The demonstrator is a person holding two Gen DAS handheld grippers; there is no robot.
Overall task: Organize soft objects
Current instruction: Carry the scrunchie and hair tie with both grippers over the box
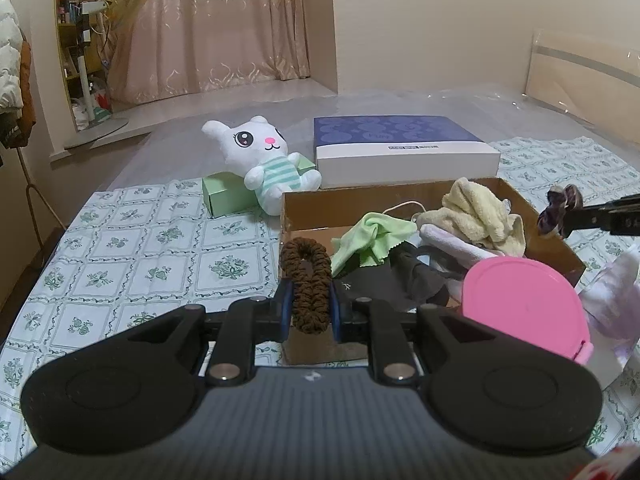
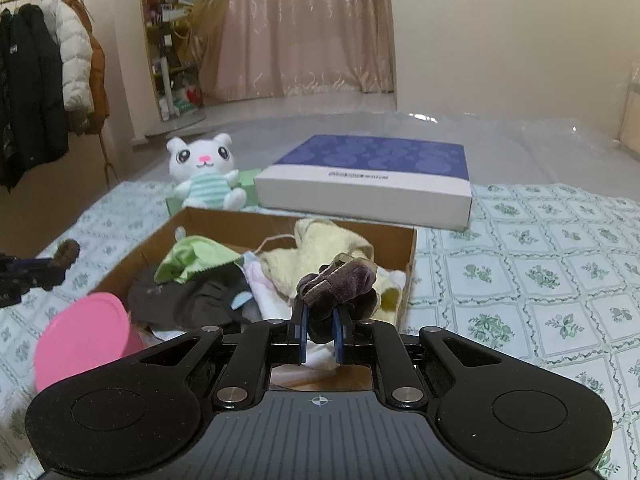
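My left gripper [image 1: 311, 310] is shut on a brown scrunchie [image 1: 306, 280] and holds it over the near left corner of an open cardboard box [image 1: 352, 200]. My right gripper [image 2: 320, 334] is shut on a purple velvet scrunchie [image 2: 340, 280] above the box's near right side [image 2: 408, 280]; it also shows in the left wrist view [image 1: 560, 210]. The box holds a green cloth [image 1: 368, 236], a yellow towel [image 1: 480, 216], a dark garment [image 1: 396, 280] and pale cloths [image 2: 264, 284]. A white plush bunny [image 1: 264, 156] leans on a green carton [image 1: 224, 192] behind the box.
A blue-and-white flat box [image 1: 404, 144] lies behind the cardboard box. A pink round lid [image 1: 524, 304] stands at the box's near side. A lilac cloth [image 1: 616, 292] lies right of it. A floral sheet [image 2: 540, 272] covers the bed. Coats [image 2: 36, 92] hang far left.
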